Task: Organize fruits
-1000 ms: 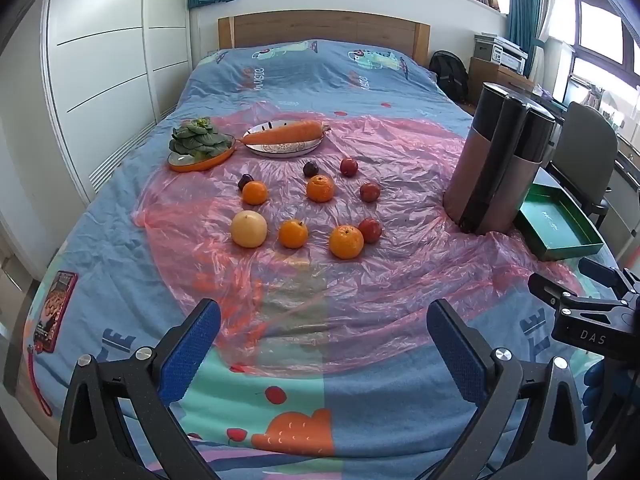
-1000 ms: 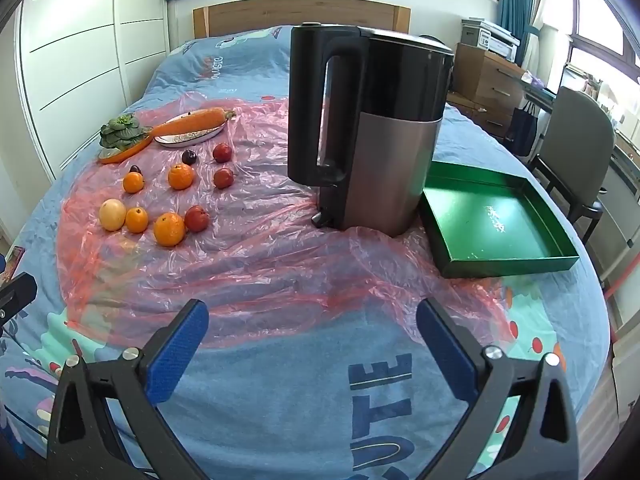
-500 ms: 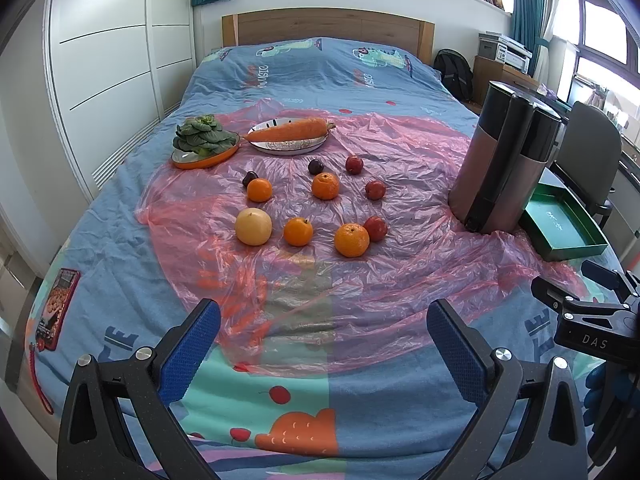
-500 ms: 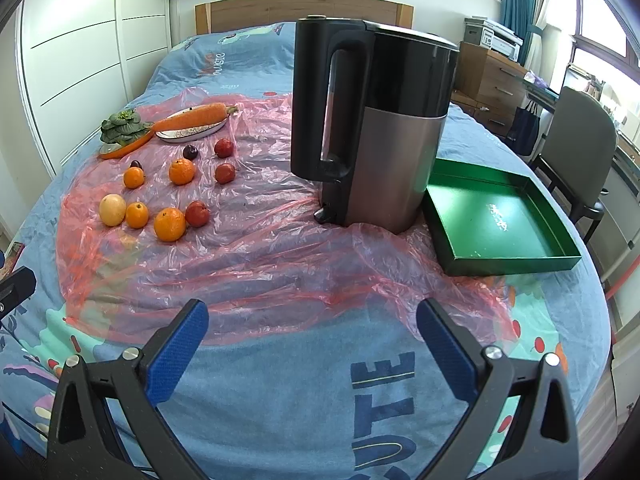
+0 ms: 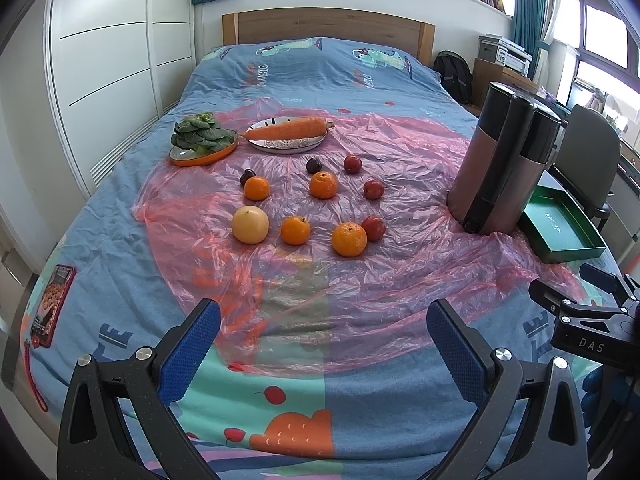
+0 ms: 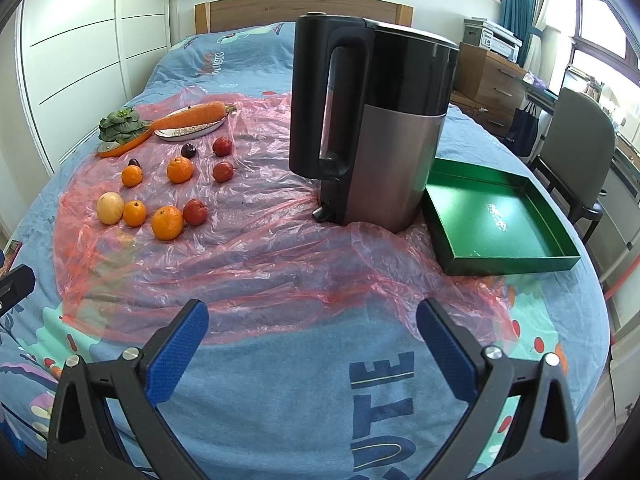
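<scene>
Several fruits lie on a pink plastic sheet (image 5: 304, 280) on the bed: oranges such as the nearest one (image 5: 349, 239), a pale yellow fruit (image 5: 250, 224), red plums such as one (image 5: 373, 228) and dark plums (image 5: 313, 165). The same group shows at left in the right wrist view, with its nearest orange (image 6: 167, 222). An empty green tray (image 6: 496, 220) sits right of the kettle. My left gripper (image 5: 323, 340) is open and empty, well short of the fruit. My right gripper (image 6: 312, 340) is open and empty above the sheet's near edge.
A tall black and steel kettle (image 6: 372, 128) stands between the fruit and the tray. A plate with a carrot (image 5: 290, 132) and an orange dish of greens (image 5: 202, 140) sit behind the fruit. A phone-like object (image 5: 52, 304) lies at the bed's left edge. A chair (image 6: 576, 160) stands right.
Both views have drifted slightly back and up, so the fruit and kettle sit a little lower in frame. Nothing on the bed has moved; both grippers stay open.
</scene>
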Available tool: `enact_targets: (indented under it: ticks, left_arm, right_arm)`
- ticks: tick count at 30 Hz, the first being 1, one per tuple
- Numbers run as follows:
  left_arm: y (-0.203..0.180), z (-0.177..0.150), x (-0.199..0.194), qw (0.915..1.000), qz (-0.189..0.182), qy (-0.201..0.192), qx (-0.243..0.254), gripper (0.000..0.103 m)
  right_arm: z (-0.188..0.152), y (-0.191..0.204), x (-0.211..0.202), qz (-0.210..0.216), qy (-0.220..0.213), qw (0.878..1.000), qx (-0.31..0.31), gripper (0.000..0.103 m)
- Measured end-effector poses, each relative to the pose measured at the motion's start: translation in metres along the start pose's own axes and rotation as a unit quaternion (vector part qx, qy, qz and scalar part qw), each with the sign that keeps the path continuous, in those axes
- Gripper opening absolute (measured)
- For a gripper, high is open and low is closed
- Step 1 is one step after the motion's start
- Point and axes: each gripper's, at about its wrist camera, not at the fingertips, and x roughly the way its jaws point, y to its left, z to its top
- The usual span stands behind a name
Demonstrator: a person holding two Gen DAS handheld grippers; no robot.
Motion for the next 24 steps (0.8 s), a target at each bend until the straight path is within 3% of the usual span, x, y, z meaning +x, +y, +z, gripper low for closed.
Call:
enact_targets:
  ticks: [24]
  left_arm:
    - [-0.0044,-0.0035,-0.002,0.9999,0.001,-0.007,0.011,0.102]
  right_arm:
    - [-0.0004,-0.0008,-0.0006,-0.006,0.001,1.0,0.002,0.103]
